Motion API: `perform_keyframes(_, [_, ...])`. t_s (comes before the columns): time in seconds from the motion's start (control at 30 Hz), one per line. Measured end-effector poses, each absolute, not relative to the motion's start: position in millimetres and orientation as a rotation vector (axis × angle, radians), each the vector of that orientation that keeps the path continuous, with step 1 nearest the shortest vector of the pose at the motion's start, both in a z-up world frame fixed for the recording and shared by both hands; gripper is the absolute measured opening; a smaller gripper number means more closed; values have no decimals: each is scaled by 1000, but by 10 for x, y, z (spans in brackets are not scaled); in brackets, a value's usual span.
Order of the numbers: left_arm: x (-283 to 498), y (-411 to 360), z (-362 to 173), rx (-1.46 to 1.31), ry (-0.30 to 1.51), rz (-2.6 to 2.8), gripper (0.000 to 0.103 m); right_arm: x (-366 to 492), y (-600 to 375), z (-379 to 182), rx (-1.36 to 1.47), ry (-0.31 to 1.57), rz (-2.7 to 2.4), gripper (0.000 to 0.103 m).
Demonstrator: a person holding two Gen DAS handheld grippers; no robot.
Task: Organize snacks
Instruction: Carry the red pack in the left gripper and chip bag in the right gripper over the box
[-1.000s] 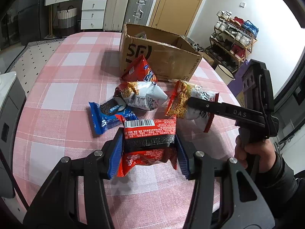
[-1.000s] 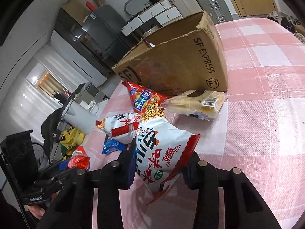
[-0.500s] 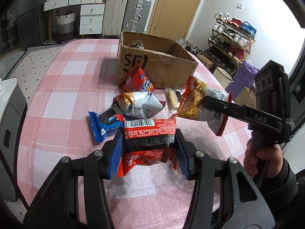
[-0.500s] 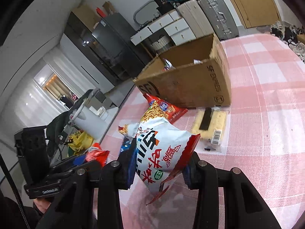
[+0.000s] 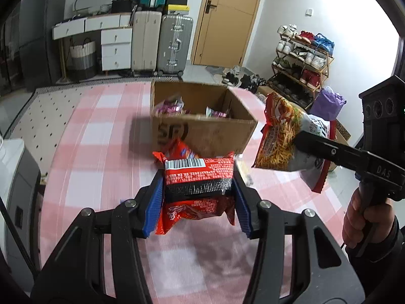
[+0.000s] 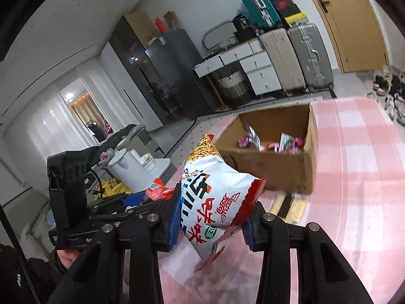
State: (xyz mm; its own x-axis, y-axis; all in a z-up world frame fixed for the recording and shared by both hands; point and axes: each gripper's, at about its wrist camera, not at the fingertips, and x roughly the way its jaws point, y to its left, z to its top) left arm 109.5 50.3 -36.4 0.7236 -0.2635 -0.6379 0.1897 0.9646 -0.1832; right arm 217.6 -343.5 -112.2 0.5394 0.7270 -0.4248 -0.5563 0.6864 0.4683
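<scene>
- Left tool (image 5: 197, 197) clenched on a red snack packet (image 5: 198, 177), blue pads pressing its two short sides, barcode end pointing away toward the box; held flat and crosswise, probably so the packet can drop in level.
- Right tool (image 6: 210, 224) clenched on a white noodle-snack bag (image 6: 215, 202), gripped low across its body, the red sealed edge hanging below the pads and the printed top poking up and forward; seen from the left wrist view as the same bag (image 5: 291, 139) carried in the air to the right of the box, clear of the worktop.
- Both packets lifted off the pink checked worktop (image 5: 88, 152), neither touching it, which suits a carry over the box wall instead of a slide.
- Open cardboard box (image 5: 202, 129) ahead of both tools, flaps out of the way, a few purple and green wrapped snacks (image 6: 291, 143) already lying on its floor; evidently the collecting place.
- Another red packet (image 5: 181, 152) lying on the worktop just before the box's near wall, partly hidden behind the held one.
- A yellowish flat pack (image 6: 293, 207) beside the box's near corner, blurred, so contents hard to name; possibly crackers.
- Judged stage: two snacks in hand, mid-carry, not yet over the opening; at least two more left on the worktop.
- Next need: more height and forward reach to clear the near wall, then release over a bare patch of box floor.
</scene>
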Motion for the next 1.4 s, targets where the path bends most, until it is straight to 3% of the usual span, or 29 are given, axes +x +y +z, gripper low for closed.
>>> perform_keyframes(0.83, [2519,509,381,-60,661,-232,48,3025,-3339,-121,153,528,712,40])
perform_keyframes(1.4, [3618,423,197,-115,729,-267,48,3963,-3103,-220,128,605,604,40])
